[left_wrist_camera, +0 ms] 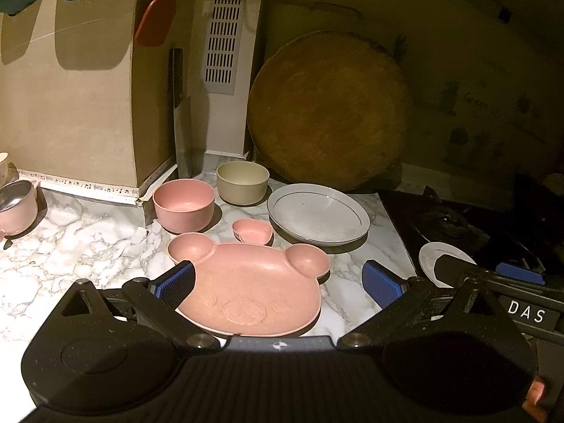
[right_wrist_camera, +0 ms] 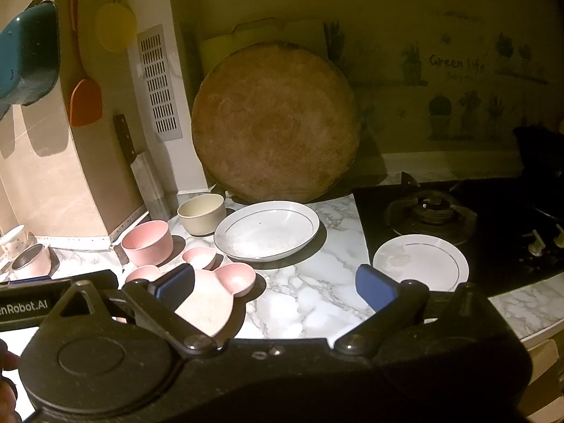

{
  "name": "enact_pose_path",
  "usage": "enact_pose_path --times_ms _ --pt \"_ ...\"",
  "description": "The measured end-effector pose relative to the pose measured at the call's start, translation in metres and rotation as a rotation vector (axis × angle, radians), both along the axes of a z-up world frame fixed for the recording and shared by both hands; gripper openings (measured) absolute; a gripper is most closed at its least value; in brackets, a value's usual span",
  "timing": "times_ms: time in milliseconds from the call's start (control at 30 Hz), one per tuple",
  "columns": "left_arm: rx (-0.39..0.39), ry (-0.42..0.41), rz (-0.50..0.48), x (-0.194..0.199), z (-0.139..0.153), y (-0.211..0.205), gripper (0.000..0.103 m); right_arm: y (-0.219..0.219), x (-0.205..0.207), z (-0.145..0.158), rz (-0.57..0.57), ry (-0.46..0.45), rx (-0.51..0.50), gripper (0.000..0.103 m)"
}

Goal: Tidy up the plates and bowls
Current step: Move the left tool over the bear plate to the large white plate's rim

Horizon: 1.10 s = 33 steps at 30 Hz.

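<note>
Below, pink bear plate (left_wrist_camera: 253, 289) between the left gripper (left_wrist_camera: 278, 282) jaws, untouched, both grippers' jaws spread wide

a home kitchen: marble-look counter (right_wrist_camera: 310, 292), gas stove (right_wrist_camera: 430, 211), wooden chopping board (right_wrist_camera: 275, 123), hanging spatula (right_wrist_camera: 84, 98), cleaver (right_wrist_camera: 141, 172).

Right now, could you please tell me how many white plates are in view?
2. The large white plate sits on the marble counter before the round cutting board; the small white plate rests on the black stove's edge. None appear hidden.
</note>
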<state>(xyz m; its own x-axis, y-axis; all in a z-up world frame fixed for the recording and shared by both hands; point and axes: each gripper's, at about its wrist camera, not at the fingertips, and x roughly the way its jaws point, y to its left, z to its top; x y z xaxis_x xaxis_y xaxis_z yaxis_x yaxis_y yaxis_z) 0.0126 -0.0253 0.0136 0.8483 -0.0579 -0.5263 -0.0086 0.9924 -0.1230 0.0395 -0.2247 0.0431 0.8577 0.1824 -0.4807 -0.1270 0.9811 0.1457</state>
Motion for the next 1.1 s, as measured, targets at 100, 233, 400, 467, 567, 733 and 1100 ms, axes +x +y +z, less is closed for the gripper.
enact_pose_path --times_ms 100,233,400,467,567,733,1100 --pt "0.001 0.004 0.001 0.006 -0.001 0.000 0.101 0.001 0.006 -0.001 0.007 0.002 0.000 0.097" --pt "0.005 0.007 0.005 0.018 -0.002 -0.001 0.101 0.001 0.017 -0.003 0.013 0.008 -0.001 0.096" --pt "0.017 0.017 0.010 0.043 -0.004 0.000 0.101 0.005 0.037 -0.005 0.038 0.010 -0.021 0.096" --pt "0.014 0.028 0.012 0.057 -0.005 0.002 0.101 0.005 0.050 -0.006 0.052 0.018 -0.029 0.097" --pt "0.001 0.061 0.021 0.084 -0.008 0.006 0.101 0.002 0.077 -0.009 0.076 0.068 -0.041 0.097" --pt "-0.002 0.122 0.026 0.132 -0.019 0.010 0.101 0.000 0.121 -0.015 0.092 0.104 -0.086 0.097" --pt "0.055 0.265 0.017 0.244 -0.056 0.005 0.101 -0.016 0.237 -0.044 0.075 0.267 -0.149 0.086"
